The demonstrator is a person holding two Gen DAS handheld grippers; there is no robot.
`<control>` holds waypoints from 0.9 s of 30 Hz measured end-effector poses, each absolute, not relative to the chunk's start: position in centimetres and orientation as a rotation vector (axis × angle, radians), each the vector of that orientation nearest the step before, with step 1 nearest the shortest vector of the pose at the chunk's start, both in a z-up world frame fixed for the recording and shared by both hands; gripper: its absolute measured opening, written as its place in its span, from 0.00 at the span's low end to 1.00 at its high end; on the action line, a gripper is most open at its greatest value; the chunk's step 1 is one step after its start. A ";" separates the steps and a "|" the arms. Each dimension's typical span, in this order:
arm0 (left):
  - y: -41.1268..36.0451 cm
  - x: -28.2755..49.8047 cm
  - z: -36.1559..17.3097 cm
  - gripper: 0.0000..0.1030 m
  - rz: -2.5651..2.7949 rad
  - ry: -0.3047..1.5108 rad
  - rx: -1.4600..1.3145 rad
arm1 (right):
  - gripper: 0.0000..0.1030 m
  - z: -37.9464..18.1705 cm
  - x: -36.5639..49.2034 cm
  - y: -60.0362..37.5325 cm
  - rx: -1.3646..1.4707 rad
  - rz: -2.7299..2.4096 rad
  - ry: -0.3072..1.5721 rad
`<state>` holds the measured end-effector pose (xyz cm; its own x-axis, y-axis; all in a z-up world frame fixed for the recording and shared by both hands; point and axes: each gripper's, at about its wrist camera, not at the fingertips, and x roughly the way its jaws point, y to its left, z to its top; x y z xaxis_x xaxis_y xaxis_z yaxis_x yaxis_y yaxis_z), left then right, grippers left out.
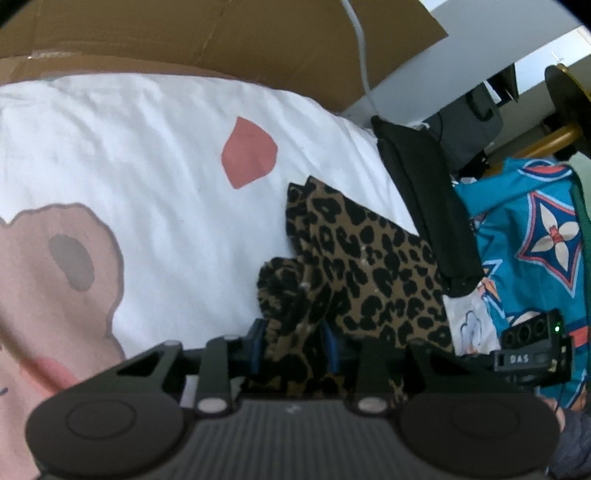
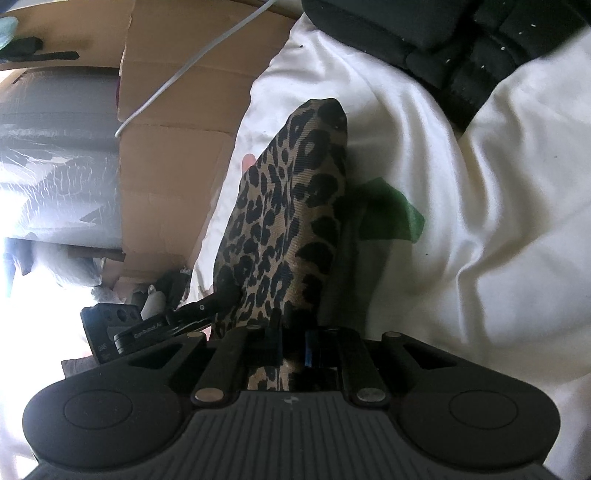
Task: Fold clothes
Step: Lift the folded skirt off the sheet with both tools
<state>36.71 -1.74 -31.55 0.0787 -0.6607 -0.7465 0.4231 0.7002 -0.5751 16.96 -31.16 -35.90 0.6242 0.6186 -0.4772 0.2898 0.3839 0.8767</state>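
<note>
A leopard-print garment [image 1: 365,266] lies on a white bedsheet [image 1: 147,147] printed with a bear. My left gripper [image 1: 295,339] is shut on one bunched end of it, cloth filling the gap between the blue pads. In the right wrist view the same leopard-print garment [image 2: 284,221] rises in a taut strip from my right gripper [image 2: 293,347], which is shut on its other end. The left gripper's body [image 2: 162,325] shows at the left of that view, holding the cloth's edge.
A cardboard box [image 1: 221,33] and a white cable [image 1: 360,55] stand beyond the bed. A black padded item [image 1: 428,206] and a teal patterned cloth [image 1: 528,240] lie to the right. A green patch [image 2: 391,214] marks the sheet.
</note>
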 end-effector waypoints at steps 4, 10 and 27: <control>-2.0 37.1 -32.2 0.51 -0.802 1.274 -0.231 | 0.10 -35.9 17.1 -31.0 1.201 0.249 0.926; -2.6 37.1 -32.9 0.71 -0.853 1.294 -0.294 | 0.09 -35.8 17.3 -31.0 1.202 0.244 0.931; -3.1 36.1 -31.0 0.25 -0.883 1.251 -0.223 | 0.06 -34.7 17.1 -30.9 1.173 0.226 0.930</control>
